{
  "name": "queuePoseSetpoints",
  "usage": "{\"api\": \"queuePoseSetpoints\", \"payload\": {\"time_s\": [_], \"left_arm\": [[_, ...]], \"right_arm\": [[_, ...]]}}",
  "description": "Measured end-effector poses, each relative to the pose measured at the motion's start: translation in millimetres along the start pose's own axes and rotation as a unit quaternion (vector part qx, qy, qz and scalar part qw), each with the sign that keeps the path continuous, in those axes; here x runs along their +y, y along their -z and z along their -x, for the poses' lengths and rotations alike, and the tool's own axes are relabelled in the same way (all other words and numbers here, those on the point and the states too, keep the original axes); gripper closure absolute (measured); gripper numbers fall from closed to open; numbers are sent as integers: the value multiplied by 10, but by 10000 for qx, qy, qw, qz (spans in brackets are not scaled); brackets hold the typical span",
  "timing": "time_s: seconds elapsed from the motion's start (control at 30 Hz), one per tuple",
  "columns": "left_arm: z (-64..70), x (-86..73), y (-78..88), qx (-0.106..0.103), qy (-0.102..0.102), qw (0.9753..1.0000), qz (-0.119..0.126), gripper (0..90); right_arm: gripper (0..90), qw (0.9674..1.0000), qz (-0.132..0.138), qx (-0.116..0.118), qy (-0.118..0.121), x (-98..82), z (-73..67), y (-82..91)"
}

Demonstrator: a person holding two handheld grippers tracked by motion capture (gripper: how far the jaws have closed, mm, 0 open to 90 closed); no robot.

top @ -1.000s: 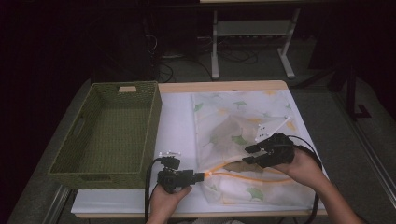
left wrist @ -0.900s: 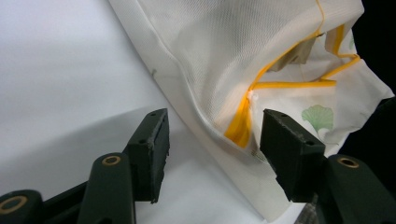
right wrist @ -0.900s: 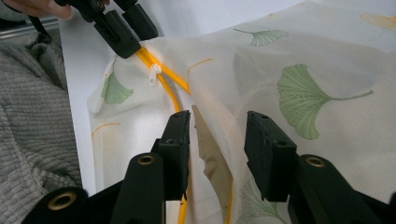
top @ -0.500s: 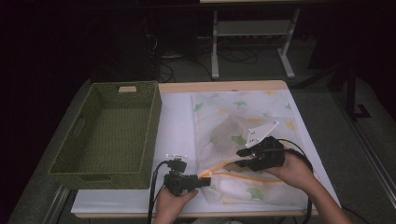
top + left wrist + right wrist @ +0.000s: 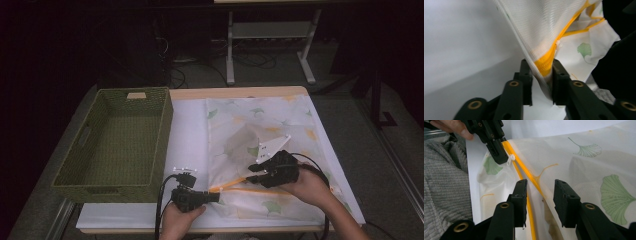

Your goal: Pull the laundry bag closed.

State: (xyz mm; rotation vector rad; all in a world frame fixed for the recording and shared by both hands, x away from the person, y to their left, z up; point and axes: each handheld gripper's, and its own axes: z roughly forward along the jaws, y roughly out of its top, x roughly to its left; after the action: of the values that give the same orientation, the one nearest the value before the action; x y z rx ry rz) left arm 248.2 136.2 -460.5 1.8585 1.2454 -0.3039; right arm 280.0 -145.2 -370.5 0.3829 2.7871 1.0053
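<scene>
Change since earlier frame: right gripper (image 5: 254, 173) has slid toward the near edge of the table, closer to the left gripper (image 5: 216, 197); the left gripper's jaws have just been closing, with the bag's yellow-trimmed end between them.
Step in hand: opening a mesh laundry bag (image 5: 280, 130) along its yellow zipper (image 5: 235, 184) — one gripper anchors the zipper end while the other goes for the opening.
Left gripper state: narrowed onto the bunched yellow zipper end (image 5: 545, 65); in the left gripper view both pads (image 5: 557, 75) press on the fabric, so it is holding the bag.
Right gripper state: jaws part-open, gripping nothing; in the right gripper view the yellow zipper line (image 5: 534, 181) runs between them, untouched by either pad.
Zipper pull: a small white tab (image 5: 510, 160) sits just beside the left gripper's jaw tip, beyond the right gripper's reach for now.
Bag position: flat on the white table cover (image 5: 187, 135), spread over the right half, its near-left corner lifted by the left gripper.
Basket: green woven basket (image 5: 100, 175) stands at the left edge, well apart from the bag.
Next move, as judged: right gripper must advance to the white tab or the loose zipper lip and close — while the left keeps tension.
</scene>
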Motion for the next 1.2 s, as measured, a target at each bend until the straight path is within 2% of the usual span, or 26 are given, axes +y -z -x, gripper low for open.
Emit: {"api": "queuePoseSetpoints", "payload": {"time_s": [0.23,0.37,0.5,0.57,0.73,0.87,1.03,1.1,1.2], "left_arm": [[10,-28,48,-139,-56,9999,-66,724],[10,-20,83,-220,-83,9997,-23,721],[-10,3,44,-256,-3,9997,-63,632],[-17,10,12,-219,-26,9997,-71,625],[-6,12,27,-221,-149,9996,47,781],[29,34,63,-294,-285,9991,76,812],[64,57,109,-415,-283,9984,252,815],[100,67,116,-382,-349,9983,278,820],[108,83,133,-431,-371,9978,346,827]], "right_arm": [[682,9998,-10,131,123,88,-90,-133],[683,9995,-75,237,191,131,-132,-235],[682,9993,-111,316,190,161,-129,-313],[683,9992,-121,342,159,170,-124,-337],[706,9989,-134,409,192,192,-152,-384],[731,9987,-130,440,240,226,-177,-441],[722,9984,-84,418,370,274,-230,-526],[721,9982,-62,402,434,290,-247,-547],[668,9980,-64,450,446,302,-248,-578]]}}
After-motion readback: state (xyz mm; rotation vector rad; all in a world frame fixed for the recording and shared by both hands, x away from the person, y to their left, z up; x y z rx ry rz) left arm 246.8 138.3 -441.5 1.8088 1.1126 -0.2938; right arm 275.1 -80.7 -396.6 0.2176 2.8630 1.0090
